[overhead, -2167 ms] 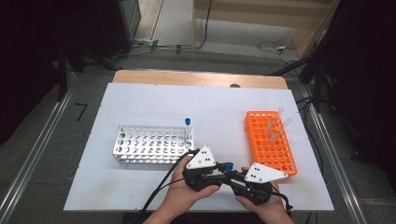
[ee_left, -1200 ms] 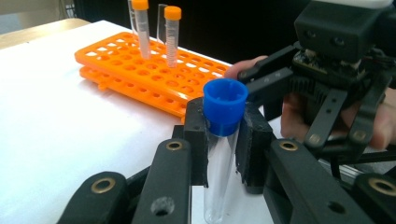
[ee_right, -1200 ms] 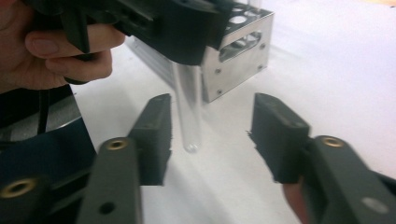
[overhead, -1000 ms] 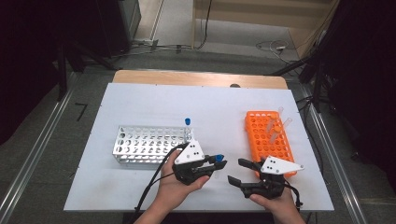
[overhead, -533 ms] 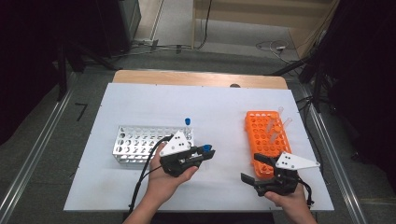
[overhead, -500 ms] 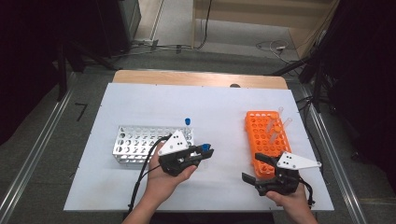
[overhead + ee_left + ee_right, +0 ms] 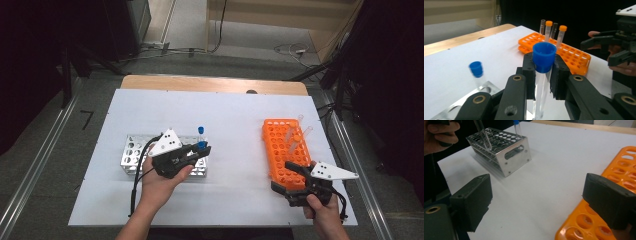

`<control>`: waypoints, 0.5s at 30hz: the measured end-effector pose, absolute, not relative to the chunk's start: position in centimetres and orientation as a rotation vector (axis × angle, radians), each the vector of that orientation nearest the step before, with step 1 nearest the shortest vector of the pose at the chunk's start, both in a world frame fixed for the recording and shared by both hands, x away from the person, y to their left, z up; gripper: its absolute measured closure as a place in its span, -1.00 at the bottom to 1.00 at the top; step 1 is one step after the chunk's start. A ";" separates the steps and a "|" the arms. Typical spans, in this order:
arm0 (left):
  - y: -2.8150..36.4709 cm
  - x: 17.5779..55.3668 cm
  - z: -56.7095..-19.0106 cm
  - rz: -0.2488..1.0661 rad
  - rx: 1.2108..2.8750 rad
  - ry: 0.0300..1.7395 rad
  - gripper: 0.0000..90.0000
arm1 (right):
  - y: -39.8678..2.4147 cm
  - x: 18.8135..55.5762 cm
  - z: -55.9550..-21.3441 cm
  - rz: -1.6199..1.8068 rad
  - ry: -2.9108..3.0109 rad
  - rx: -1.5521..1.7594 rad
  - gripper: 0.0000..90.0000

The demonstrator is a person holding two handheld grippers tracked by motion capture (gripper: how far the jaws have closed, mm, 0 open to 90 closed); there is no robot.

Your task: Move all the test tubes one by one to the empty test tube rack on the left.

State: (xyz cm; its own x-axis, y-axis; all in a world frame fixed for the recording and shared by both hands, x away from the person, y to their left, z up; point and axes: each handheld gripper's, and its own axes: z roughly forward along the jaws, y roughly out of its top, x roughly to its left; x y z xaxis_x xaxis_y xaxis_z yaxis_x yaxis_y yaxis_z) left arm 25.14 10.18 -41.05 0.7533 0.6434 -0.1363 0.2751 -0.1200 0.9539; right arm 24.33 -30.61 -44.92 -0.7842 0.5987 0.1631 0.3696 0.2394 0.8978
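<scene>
Table edge crops tube's bottom.

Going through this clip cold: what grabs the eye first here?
The bright orange rack at the table's right, with a few tubes standing at its far end, stands out most. Next, the left gripper is clamped on a clear tube with a blue cap, held above the metal rack at the table's left, where another blue-capped tube stands. The right gripper, jaws wide with nothing between them, sits at the orange rack's near end.
</scene>
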 end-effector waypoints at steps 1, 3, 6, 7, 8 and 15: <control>10.4 25.2 -41.0 0.372 1.705 0.737 0.73 | -30.9 24.4 -44.9 1.570 2.290 0.915 -0.83; 10.9 25.4 -40.8 0.386 1.702 0.747 0.73 | -31.3 24.5 -44.9 1.561 2.280 0.934 -0.83; 11.5 25.5 -40.6 0.403 1.694 0.762 0.73 | -32.0 24.6 -45.0 1.556 2.261 0.945 -0.83; 11.7 25.6 -40.5 0.406 1.688 0.764 0.73 | -32.2 24.6 -45.0 1.551 2.256 0.949 -0.83; 11.9 25.7 -40.4 0.412 1.688 0.769 0.73 | -32.4 24.7 -45.0 1.548 2.251 0.951 -0.83; 12.9 26.3 -39.8 0.450 1.674 0.793 0.73 | -33.6 25.0 -45.2 1.536 2.223 0.993 -0.83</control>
State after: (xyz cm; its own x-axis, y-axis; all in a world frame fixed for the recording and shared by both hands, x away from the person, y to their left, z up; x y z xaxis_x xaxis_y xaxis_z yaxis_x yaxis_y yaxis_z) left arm 26.30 12.94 -39.81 0.6956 0.7088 -0.1170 0.2626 -0.0994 0.9598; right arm 25.04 -33.59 -45.18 -0.7317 0.6622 0.1614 0.3853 0.2066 0.8993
